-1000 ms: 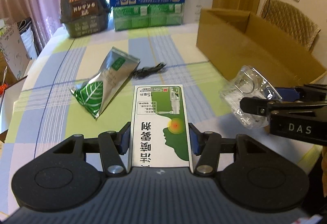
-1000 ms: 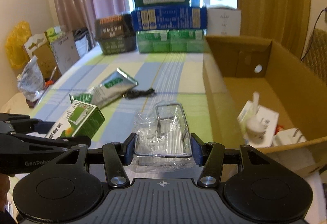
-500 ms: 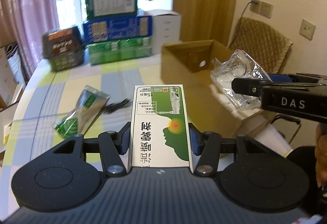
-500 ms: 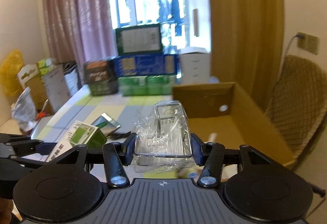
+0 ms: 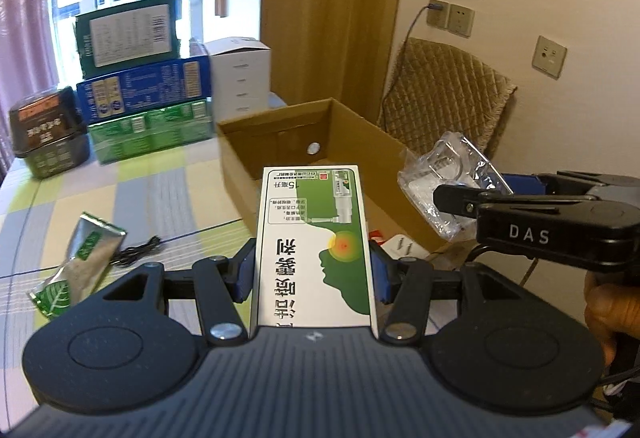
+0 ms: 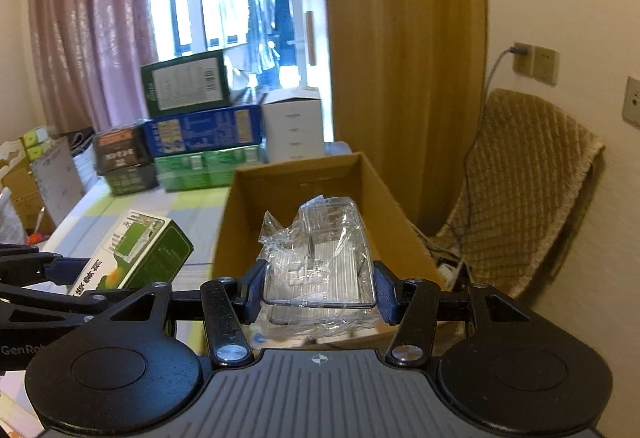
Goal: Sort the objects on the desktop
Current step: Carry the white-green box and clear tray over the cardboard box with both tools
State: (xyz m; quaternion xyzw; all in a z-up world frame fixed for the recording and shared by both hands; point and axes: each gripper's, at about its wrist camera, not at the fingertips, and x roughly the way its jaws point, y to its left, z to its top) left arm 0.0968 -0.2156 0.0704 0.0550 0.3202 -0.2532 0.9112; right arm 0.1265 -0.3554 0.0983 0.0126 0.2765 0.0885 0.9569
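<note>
The left gripper (image 5: 314,274) is clamped across a green-and-white medicine box (image 5: 314,242), its blue pads (image 5: 244,272) pressed to the long sides, the box sticking forward out of the jaws and raised above the table; ahead of it and slightly right sits the open cardboard box (image 5: 348,126); the right gripper (image 6: 318,292) squeezes a clear plastic case in crinkled wrap (image 6: 320,258), with the same carton directly ahead and below; both loads seem on their way into that carton; the risk, as I judge it, is that the two grippers, already close side by side, collide over the opening; the slick wrap could also slip from the pads, or snag on them at release; left of the left gripper, a green foil pouch (image 5: 78,270) and black cable (image 5: 138,252) await sorting.
</note>
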